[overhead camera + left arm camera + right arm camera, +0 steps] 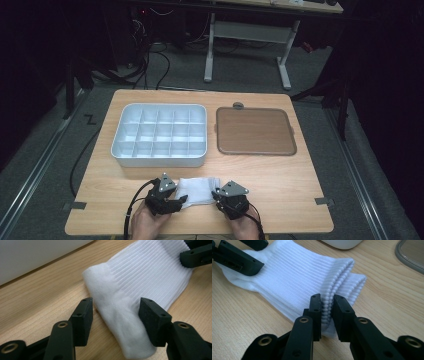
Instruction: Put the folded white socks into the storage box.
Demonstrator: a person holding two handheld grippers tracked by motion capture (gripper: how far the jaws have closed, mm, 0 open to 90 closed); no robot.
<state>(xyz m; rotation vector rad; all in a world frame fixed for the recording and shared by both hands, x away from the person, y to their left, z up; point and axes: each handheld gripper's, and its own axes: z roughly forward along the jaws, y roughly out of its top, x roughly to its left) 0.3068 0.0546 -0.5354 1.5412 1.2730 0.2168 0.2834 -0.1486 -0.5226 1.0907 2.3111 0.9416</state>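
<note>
We see a white sock (199,191) lying flat on the wooden table (280,185), near the edge where the person stands. It sits between the two claws, in front of the white tray (159,135).

The right claw (327,305) pinches the ribbed cuff of the sock. Its two black jaws stand close together with the folded cuff edge squeezed between them (we can see the little ribs bunched up in the gap). From above, this claw (220,194) is at the right end of the sock.

The left claw (115,311) is at the other end, the smooth foot part. Its jaws are spread, one on each side of the sock. The right jaw seems to touch the cloth, and the left jaw stands just beside it with a small gap, so it is not squeezing the sock. From above, this claw (179,200) sits at the left end of the sock.

The tray has many small boxes in it. Beside it on the right lies a flat brown lid (255,131). Both are well apart from the sock.
</note>
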